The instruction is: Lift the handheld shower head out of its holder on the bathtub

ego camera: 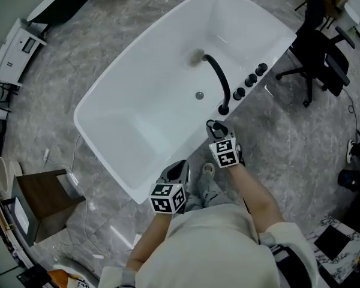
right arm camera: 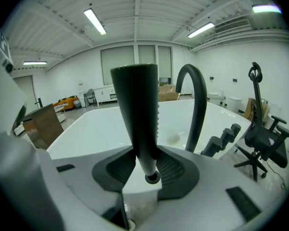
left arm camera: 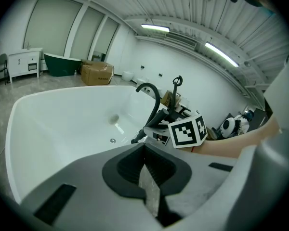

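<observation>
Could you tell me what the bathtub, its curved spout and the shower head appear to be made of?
The bathtub is glossy white, probably acrylic or enamel: it is smooth, with soft highlights. The spout is matte black, likely coated metal: a thin rigid tube with hardly any shine. The shower head is dark and matte, either plastic or coated metal; the look leaves it open.

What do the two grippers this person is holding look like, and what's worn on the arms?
Both the left gripper and right gripper are light grey plastic shells with dark ribbed pads on the fingers. Each carries a white cube printed with black square markers. The person wears a pale top whose sleeves leave the forearms bare.
</observation>
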